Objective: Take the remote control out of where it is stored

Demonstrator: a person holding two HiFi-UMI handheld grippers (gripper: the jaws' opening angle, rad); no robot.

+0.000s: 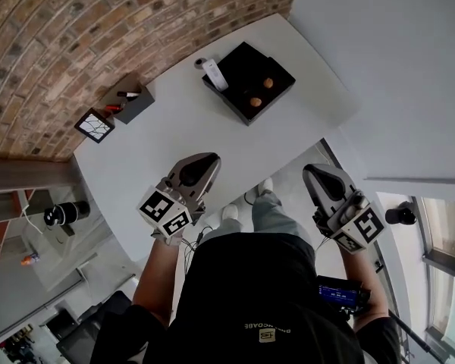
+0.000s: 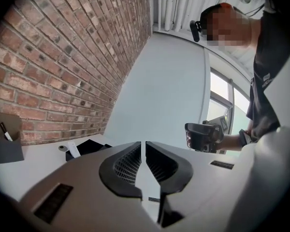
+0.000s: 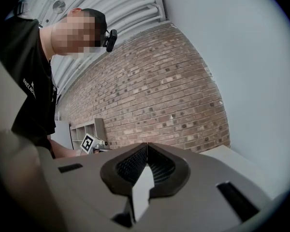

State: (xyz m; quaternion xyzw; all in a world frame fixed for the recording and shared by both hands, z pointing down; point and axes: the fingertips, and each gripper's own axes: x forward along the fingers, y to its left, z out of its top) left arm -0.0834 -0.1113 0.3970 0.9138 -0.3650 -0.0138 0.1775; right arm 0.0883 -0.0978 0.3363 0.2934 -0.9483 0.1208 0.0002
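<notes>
Head view: white remote (image 1: 214, 74) pokes from black tray (image 1: 277, 89) on desk (image 1: 174, 127). L gripper (image 1: 201, 167) & R gripper (image 1: 320, 176) fingers clenched, empty.

A person stands at a white table (image 1: 174, 127), left gripper (image 1: 205, 164) over its near edge, right gripper (image 1: 316, 174) beside it; a white remote control (image 1: 214, 74) rests at the edge of a black tray (image 1: 239, 59) farther off.

We see the slim white remote control (image 1: 214, 75) standing tilted at the left corner of the open black tray (image 1: 277, 89), its upper end leaning past the tray's rim.
</notes>
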